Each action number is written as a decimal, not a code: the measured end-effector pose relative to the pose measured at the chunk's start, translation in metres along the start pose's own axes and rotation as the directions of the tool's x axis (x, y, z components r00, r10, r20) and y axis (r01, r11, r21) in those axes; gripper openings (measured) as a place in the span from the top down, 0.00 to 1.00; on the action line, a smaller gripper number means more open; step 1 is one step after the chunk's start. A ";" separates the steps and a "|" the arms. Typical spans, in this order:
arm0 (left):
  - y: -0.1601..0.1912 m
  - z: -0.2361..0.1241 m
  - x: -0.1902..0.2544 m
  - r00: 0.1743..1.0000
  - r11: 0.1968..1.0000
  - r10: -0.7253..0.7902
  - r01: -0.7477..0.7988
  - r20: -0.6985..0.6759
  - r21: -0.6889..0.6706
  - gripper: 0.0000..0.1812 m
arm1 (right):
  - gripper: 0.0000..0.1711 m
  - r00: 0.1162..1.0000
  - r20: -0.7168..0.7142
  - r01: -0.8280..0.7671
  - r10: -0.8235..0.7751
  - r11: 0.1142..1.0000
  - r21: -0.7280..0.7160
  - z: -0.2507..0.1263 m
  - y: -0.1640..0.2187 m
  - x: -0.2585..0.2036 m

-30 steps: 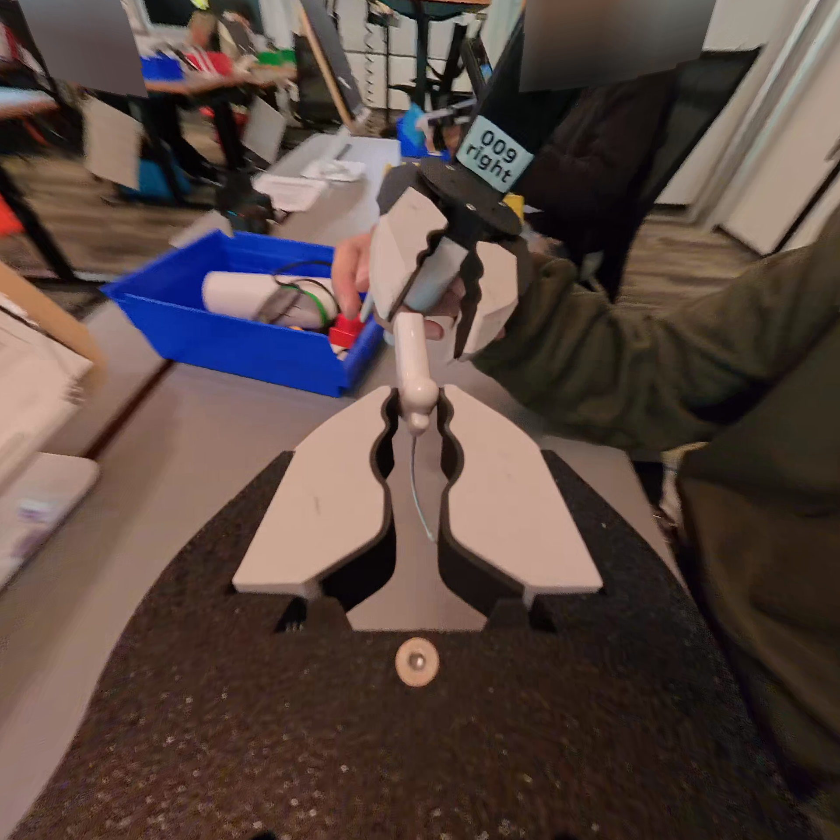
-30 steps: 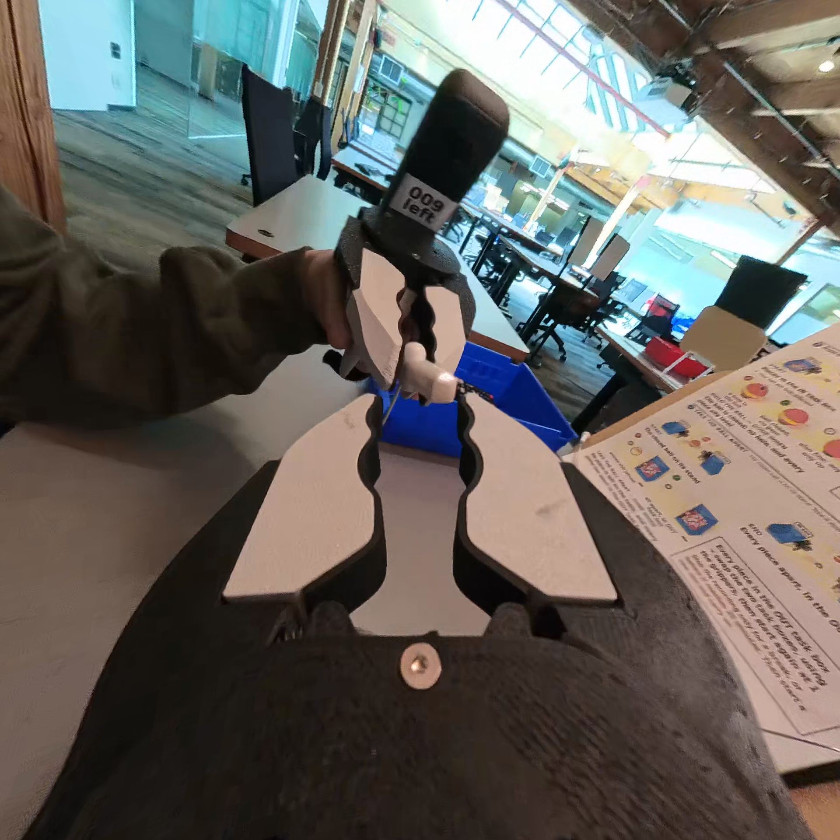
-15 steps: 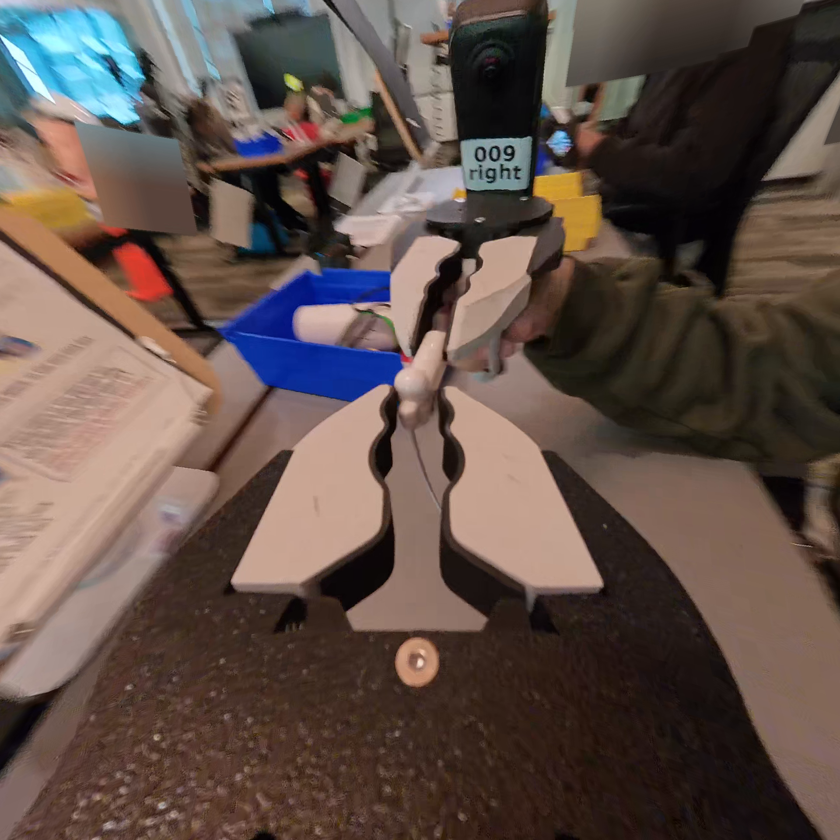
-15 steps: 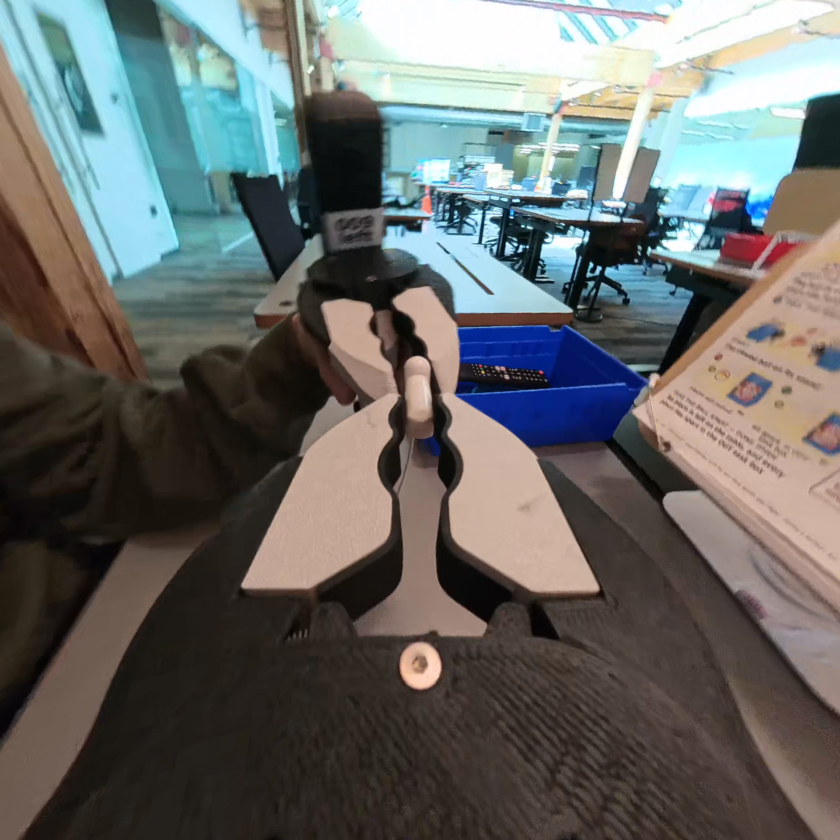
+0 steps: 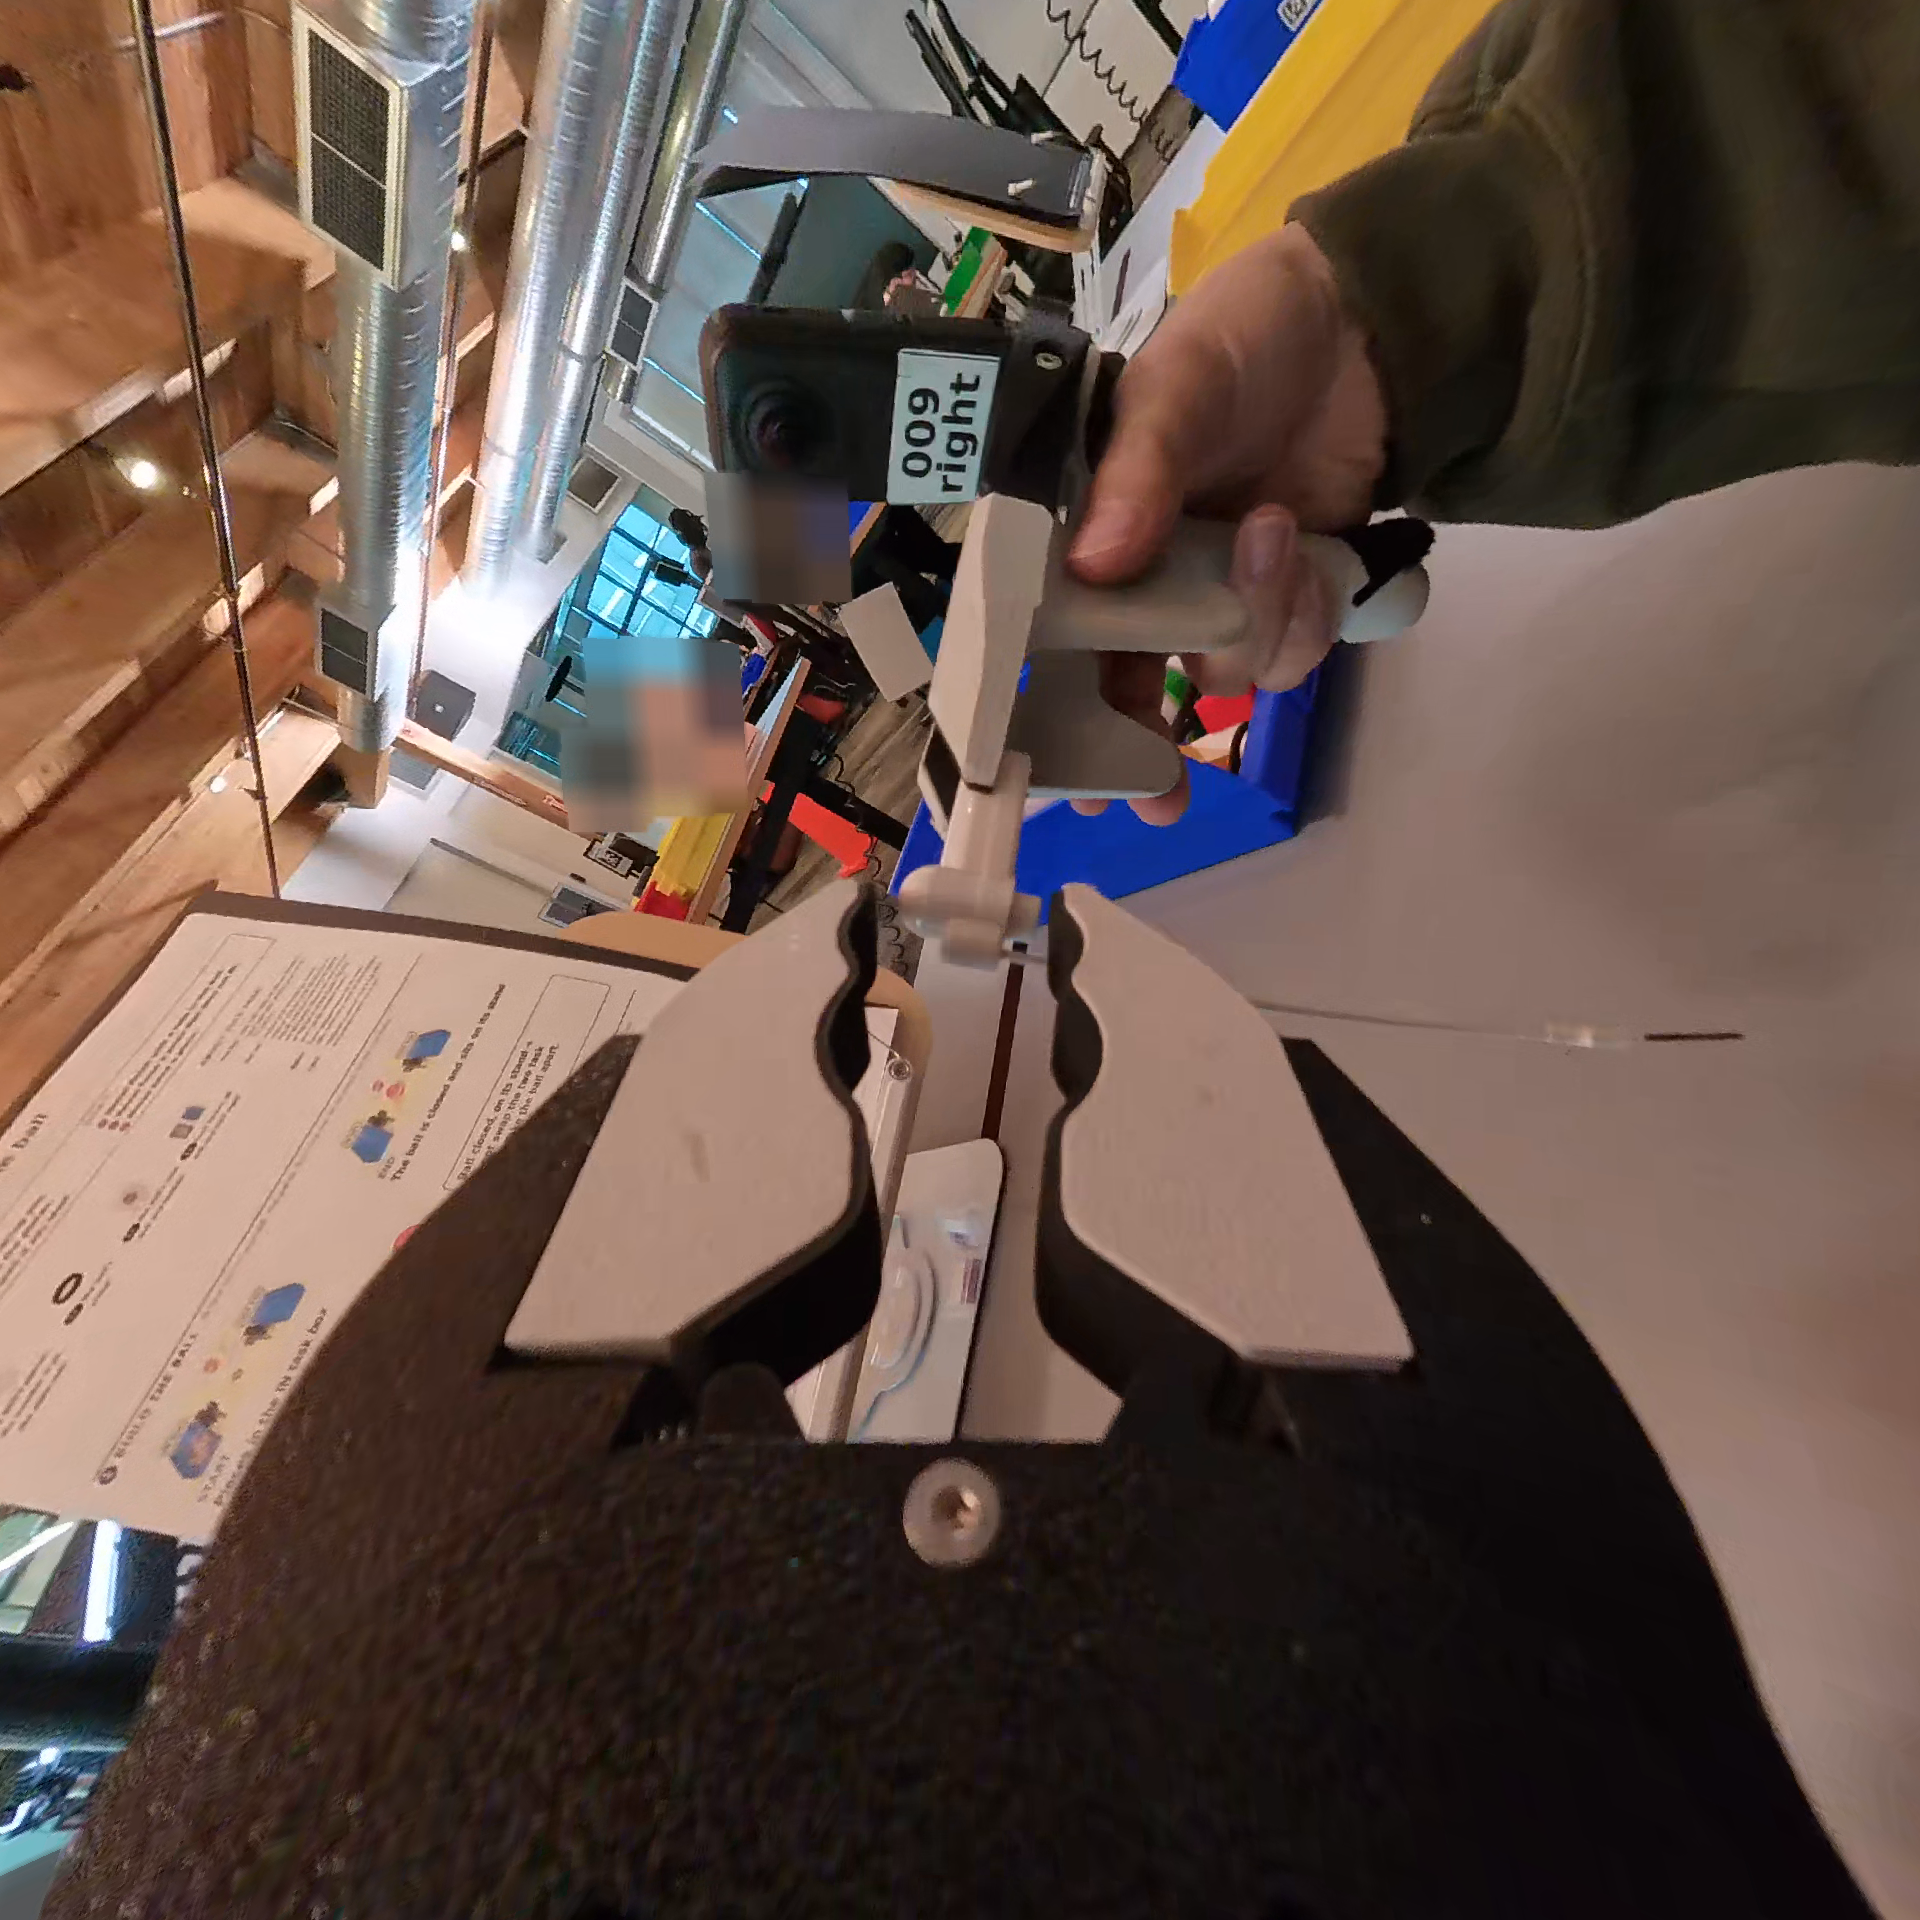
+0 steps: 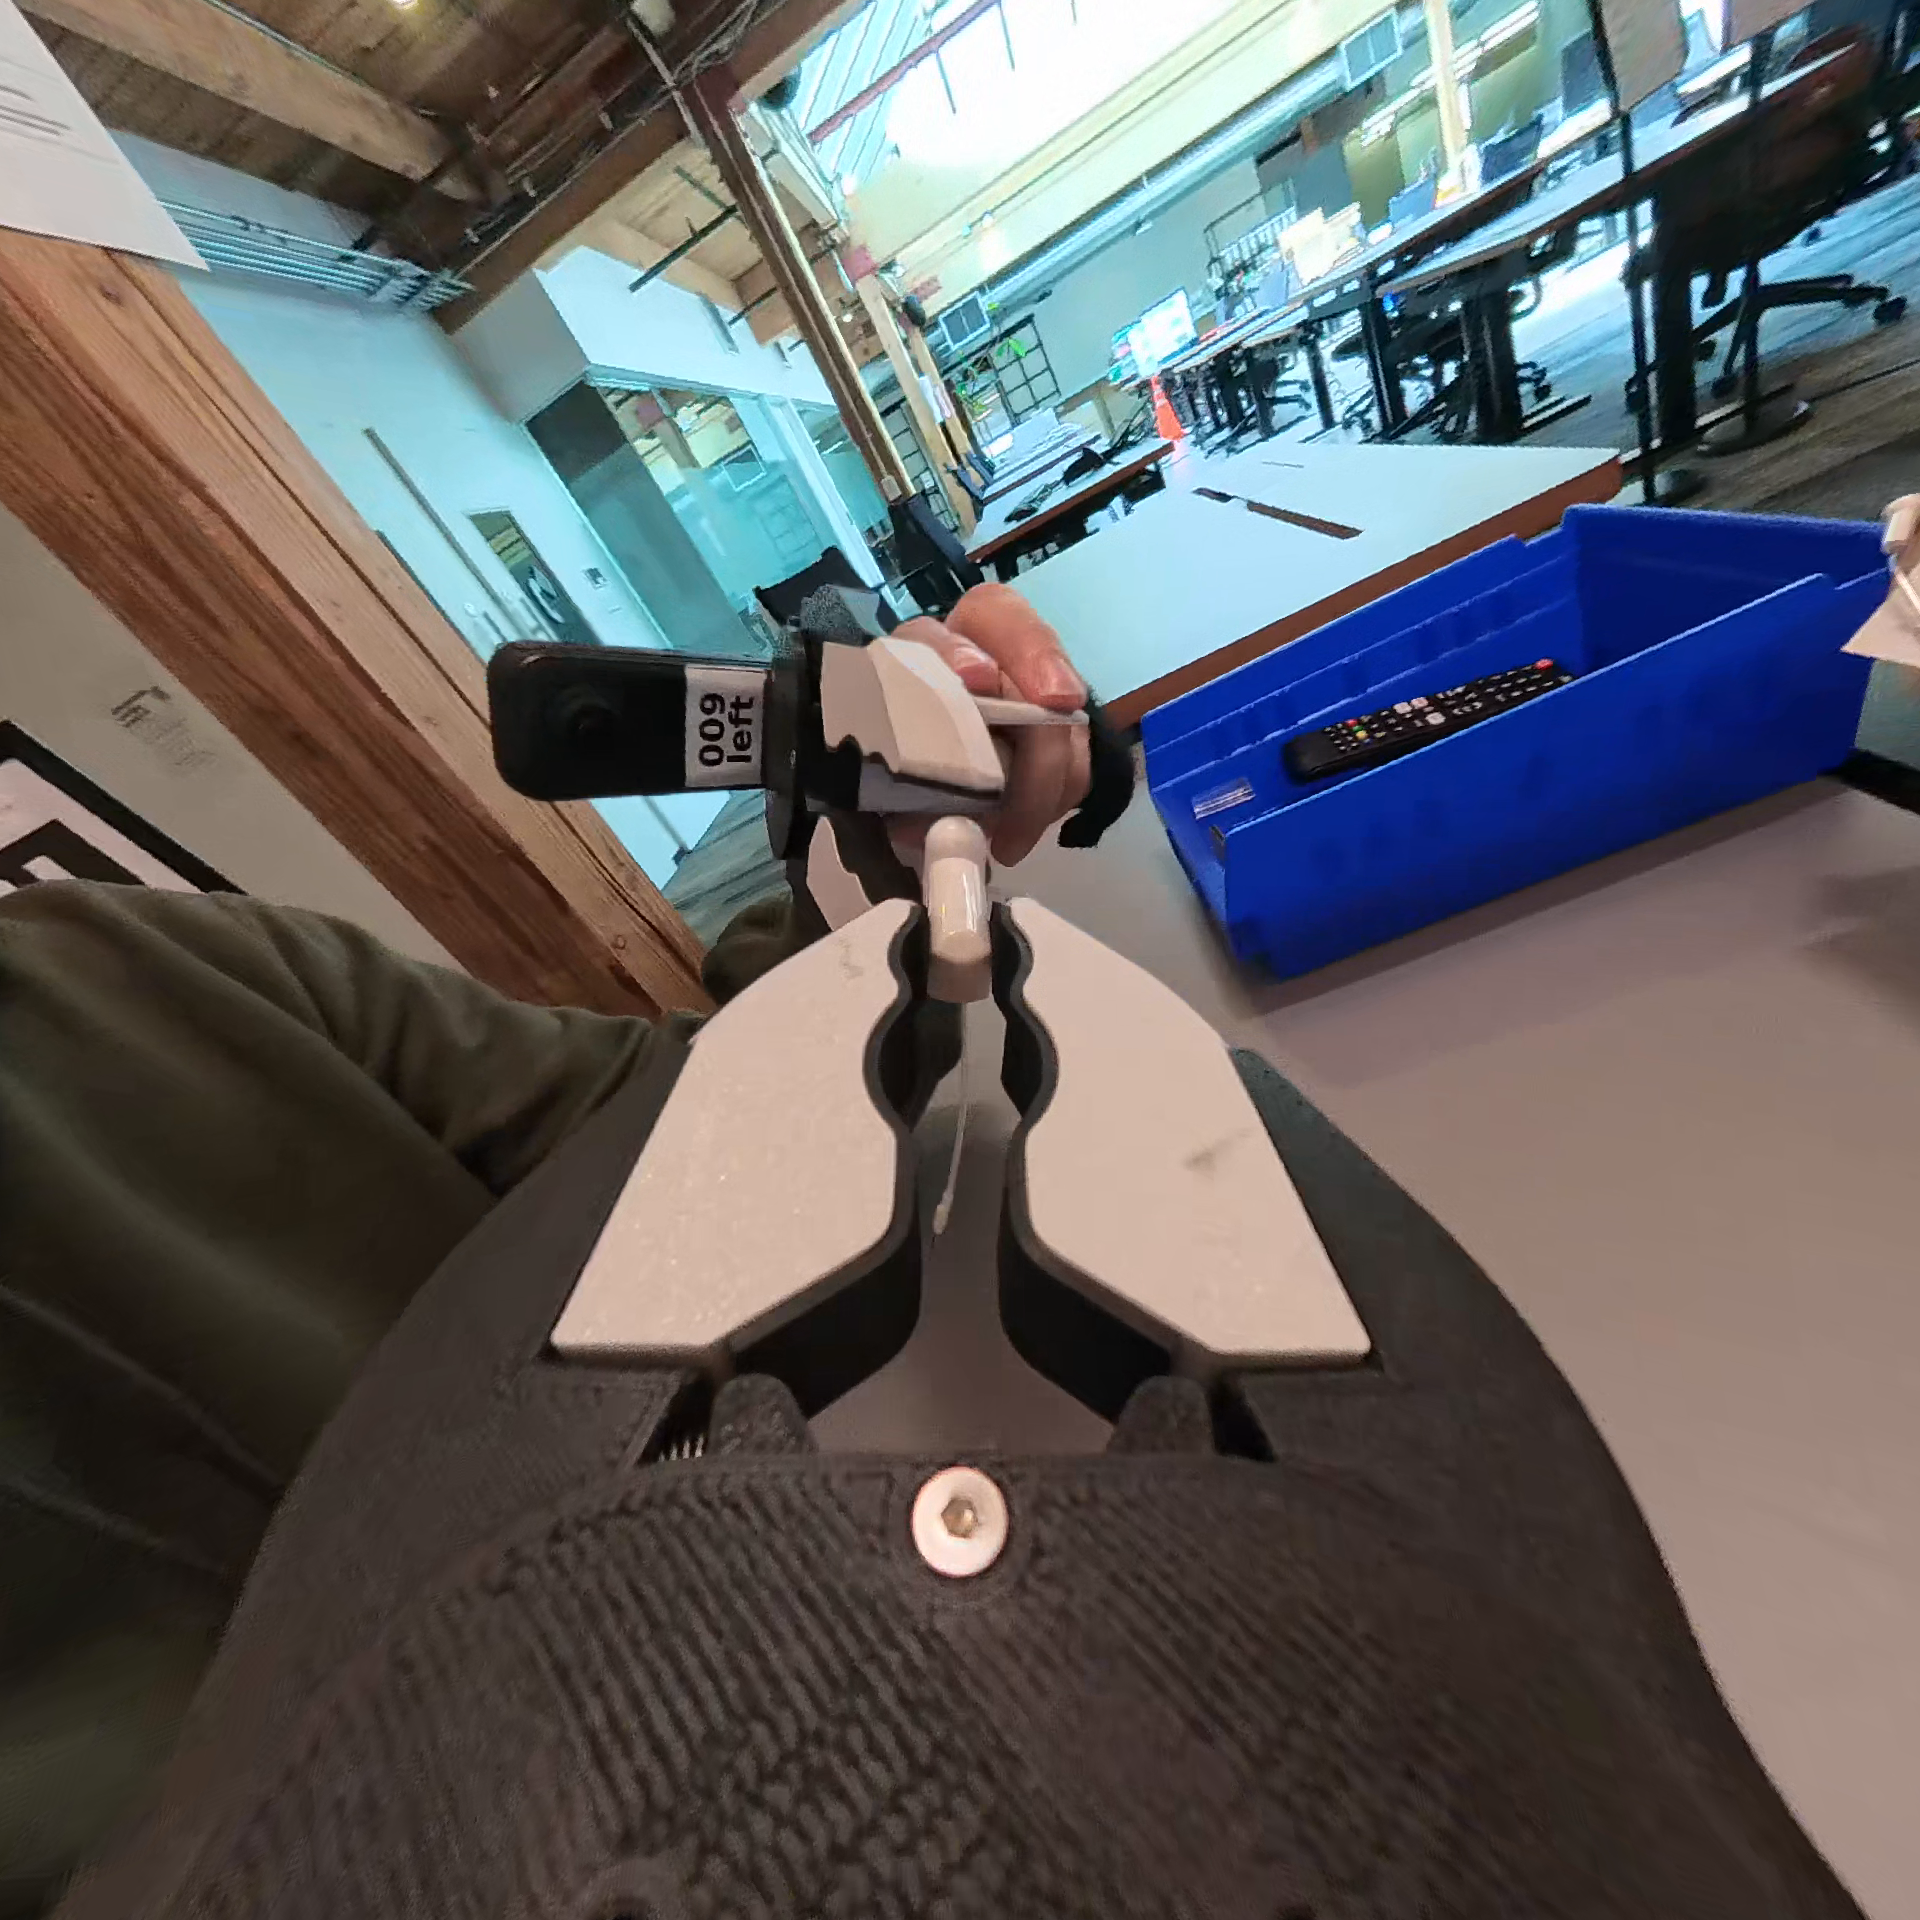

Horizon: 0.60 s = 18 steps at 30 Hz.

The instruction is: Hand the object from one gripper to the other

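**benchlurker:** where's everything sitting, and what does the next move hinge on?

**me:** Big stuff first. There's a grey table [image 6: 1558, 1143] with a blue bin [image 6: 1455, 862] on it at about 2 o'clock in my right wrist view, and a black remote [image 6: 1423, 717] lying in the bin. In the left wrist view a printed instruction sheet [image 5: 260, 1143] stands at 9 o'clock.

Both grippers are up off the table, nose to nose. My right gripper [image 6: 956, 935] is clamped on the white object [image 6: 954, 914], pinched right at the tips. My left gripper [image 5: 961, 935] is spread wide and grips nothing. The object's crossbar head sits in the gap at its tips, at 12 o'clock. I can't tell if it brushes a finger.

**benchlurker:** which way does it lie?

**me:** The long axis runs 12 to 6 along my right fingers. The head is at 12, toward the left gripper, and a thin clear tail trails toward 6. My guess is the handover is basically done, and the left just backs straight off along that line.

**benchlurker:** any brands or writing?

**me:** There's a white sticker [image 5: 940, 426] on the right camera and a matching one [image 6: 725, 729] on the left. The sheet has text and little pictures. Not copying any of it, and I don't see any brand.
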<state>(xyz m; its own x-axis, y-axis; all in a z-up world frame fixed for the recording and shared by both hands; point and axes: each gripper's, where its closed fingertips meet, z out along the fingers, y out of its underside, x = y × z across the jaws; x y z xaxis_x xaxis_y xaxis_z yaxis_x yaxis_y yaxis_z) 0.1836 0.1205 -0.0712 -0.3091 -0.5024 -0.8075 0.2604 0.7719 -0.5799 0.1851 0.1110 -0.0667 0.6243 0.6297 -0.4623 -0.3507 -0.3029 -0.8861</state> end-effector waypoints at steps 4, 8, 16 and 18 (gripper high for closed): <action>0.006 0.002 0.004 0.999 0.999 -0.008 0.006 -0.037 -0.051 0.86 | 0.93 1.000 -0.015 -0.006 0.006 1.000 -0.016 0.002 0.004 0.004; 0.009 0.005 -0.003 0.979 0.978 -0.203 0.201 -0.022 -0.063 0.86 | 0.93 0.996 -0.059 0.064 -0.061 0.997 0.051 0.000 -0.006 0.009; 0.027 -0.010 -0.048 0.690 0.697 -0.712 0.716 0.130 0.019 0.86 | 0.73 0.615 -0.197 0.760 -0.763 0.641 -0.109 -0.003 -0.004 -0.002; 0.030 -0.014 -0.053 0.582 0.591 -0.803 0.805 0.132 0.045 0.86 | 0.71 0.428 -0.225 0.867 -0.875 0.468 -0.170 0.002 -0.004 -0.003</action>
<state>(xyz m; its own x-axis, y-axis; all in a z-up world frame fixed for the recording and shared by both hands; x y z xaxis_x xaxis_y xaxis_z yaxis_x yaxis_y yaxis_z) 0.1950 0.1758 -0.0443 -0.2684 -0.9631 -0.0185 -0.0540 0.0342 -0.9980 0.1835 0.1115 -0.0613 0.7315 0.3737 0.5703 0.4960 0.2822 -0.8212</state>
